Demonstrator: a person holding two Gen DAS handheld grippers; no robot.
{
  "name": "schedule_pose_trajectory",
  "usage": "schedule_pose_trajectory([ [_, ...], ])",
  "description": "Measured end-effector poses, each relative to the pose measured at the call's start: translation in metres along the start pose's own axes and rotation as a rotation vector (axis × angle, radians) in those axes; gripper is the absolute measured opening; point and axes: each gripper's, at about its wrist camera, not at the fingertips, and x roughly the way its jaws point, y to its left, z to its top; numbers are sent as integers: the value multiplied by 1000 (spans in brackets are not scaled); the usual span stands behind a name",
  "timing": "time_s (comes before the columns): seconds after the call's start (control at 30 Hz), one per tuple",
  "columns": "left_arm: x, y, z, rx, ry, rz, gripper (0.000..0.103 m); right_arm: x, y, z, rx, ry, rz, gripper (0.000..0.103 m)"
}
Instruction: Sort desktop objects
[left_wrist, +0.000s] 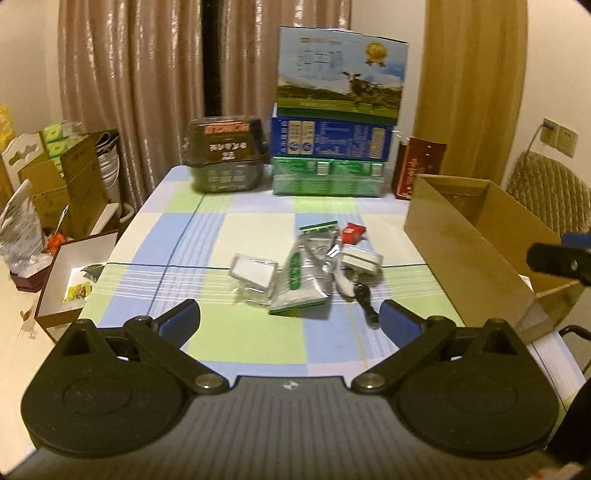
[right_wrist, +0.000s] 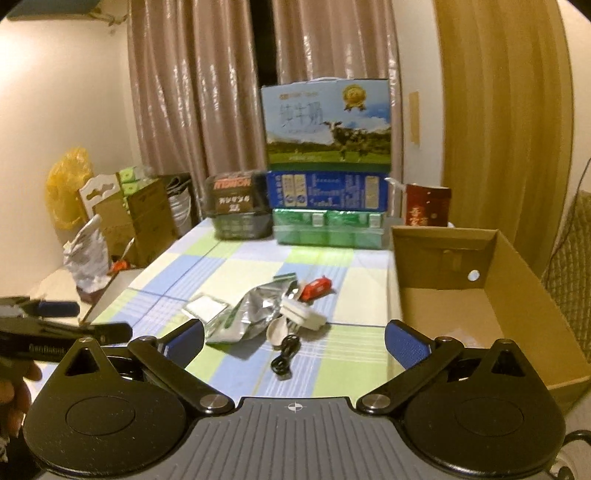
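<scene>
Both grippers hang over the near edge of the checked table (left_wrist: 177, 236), and both are spread wide with nothing between the blue pads. The left gripper (left_wrist: 290, 325) fills the bottom of its own view; its left finger (left_wrist: 183, 319) and right finger (left_wrist: 400, 323) frame the pile from below. The right gripper (right_wrist: 295, 341) does the same in its view, fingers well apart, holding nothing.

The pile sits mid-frame on the cloth. A clear packet (left_wrist: 255, 275) with a white card lies at the left, just beside a crumpled silver pouch (left_wrist: 306, 275) with green trim. A red item (left_wrist: 352, 232) sits at the pouch's upper right, a white block (left_wrist: 360, 260) just below it, touching the pouch's edge. A black cable (left_wrist: 365, 301) trails down from there, closest to the right finger.

In the right view the same cluster shows centre frame: pouch (right_wrist: 251, 315), red item (right_wrist: 316, 288), white block (right_wrist: 301, 314), cable (right_wrist: 284, 356).

An open cardboard box (right_wrist: 517, 295) stands at the right of the frame, beside the pile. At the back of the table, upper centre, stacked cartons (left_wrist: 340, 110) and a dark basket (left_wrist: 225, 158).
</scene>
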Motion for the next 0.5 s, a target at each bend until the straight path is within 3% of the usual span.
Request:
schedule_pose_trajectory([
  [0.5,50,43,6,27,35,46,101,71,28,-21,-63,90,30,101],
])
